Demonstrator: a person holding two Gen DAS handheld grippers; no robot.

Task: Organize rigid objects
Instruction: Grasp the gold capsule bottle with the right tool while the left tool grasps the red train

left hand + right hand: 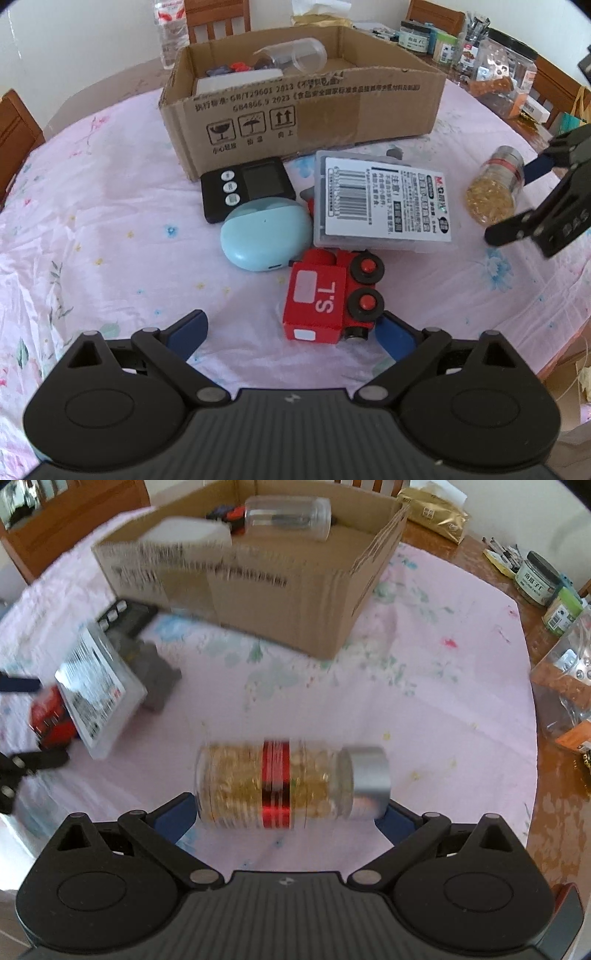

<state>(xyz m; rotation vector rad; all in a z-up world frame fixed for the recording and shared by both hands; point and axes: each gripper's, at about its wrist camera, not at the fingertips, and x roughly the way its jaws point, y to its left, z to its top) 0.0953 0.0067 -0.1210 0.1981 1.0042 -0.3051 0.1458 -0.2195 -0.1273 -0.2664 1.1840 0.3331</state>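
My left gripper [291, 332] hangs over the pink floral tablecloth [110, 221] with its jaws spread wide. The red toy train [328, 295] lies on its side between the blue pads — its wheels are right against the right-hand pad, while the left-hand pad stands clear, so nothing is clamped.

Just beyond the train sit a pale blue earbud case [264, 236], a black digital timer [247, 186] and a clear plastic case with a barcode label [384, 205], all bunched together and touching or overlapping. A grey object [155, 675] is partly hidden under the plastic case; I can't tell what it is.

Behind that cluster is the open cardboard box [314, 110]. Inside it I see a clear empty jar [291, 55] lying on its side, a white block and some small red and dark bits I can't identify.

My right gripper [284, 812] is also spread wide, straddling a jar of gold flakes [291, 786] — red band round the middle, silver cap. The jar lies on its side on the cloth, lengthwise between the pads, base by one pad and cap by the other. The picture is motion-blurred, so I can't tell whether the pads actually press on it.

Tins and jars [539, 579] crowd the bare wooden table edge past the cloth.
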